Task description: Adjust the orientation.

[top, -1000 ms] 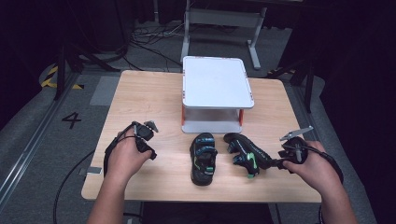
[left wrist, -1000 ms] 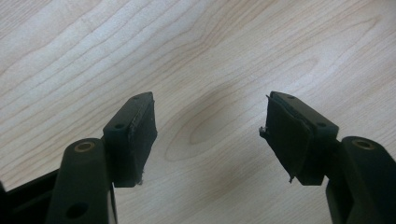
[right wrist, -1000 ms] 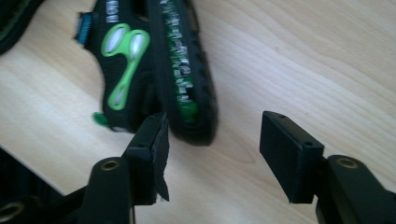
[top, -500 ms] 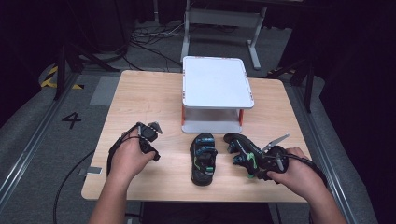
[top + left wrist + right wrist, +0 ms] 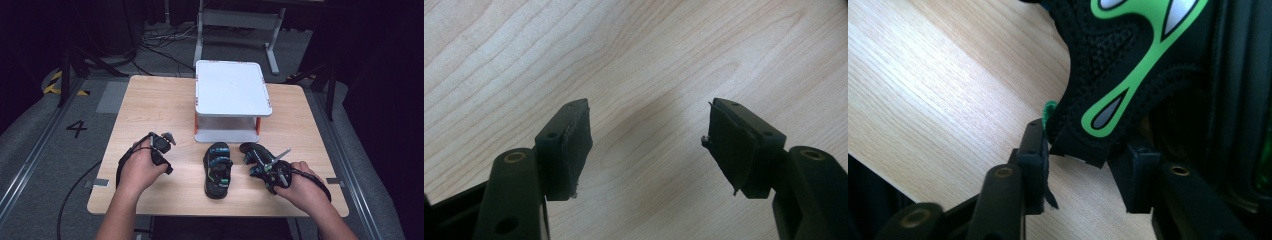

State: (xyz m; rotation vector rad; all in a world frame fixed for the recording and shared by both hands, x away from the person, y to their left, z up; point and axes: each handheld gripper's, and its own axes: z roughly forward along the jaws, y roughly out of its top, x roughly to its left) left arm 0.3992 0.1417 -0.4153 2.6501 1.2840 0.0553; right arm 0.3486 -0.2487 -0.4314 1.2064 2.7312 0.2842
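The right gripper (image 5: 1080, 167) had just been closing; its jaws were set about the right sandal's (image 5: 257, 159) heel strap (image 5: 1098, 125), a hold suited to lifting it. The left gripper (image 5: 649, 145) was held wide, empty, over bare table (image 5: 150, 100). The left sandal (image 5: 218, 169) lay beside, near the white shelf (image 5: 232, 95).

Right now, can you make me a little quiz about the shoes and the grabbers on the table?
1. True or false: the left gripper has a shoe between its jaws.
2. Which shoe is the right gripper closing on: A, the middle sandal, or B, the right sandal?
3. What stands on the table behind the two sandals?

Key
1. False. Its jaws stand open over bare wood.
2. B. The jaws have just been closing, with the black and green strap between them.
3. A white two-level shelf with orange posts.
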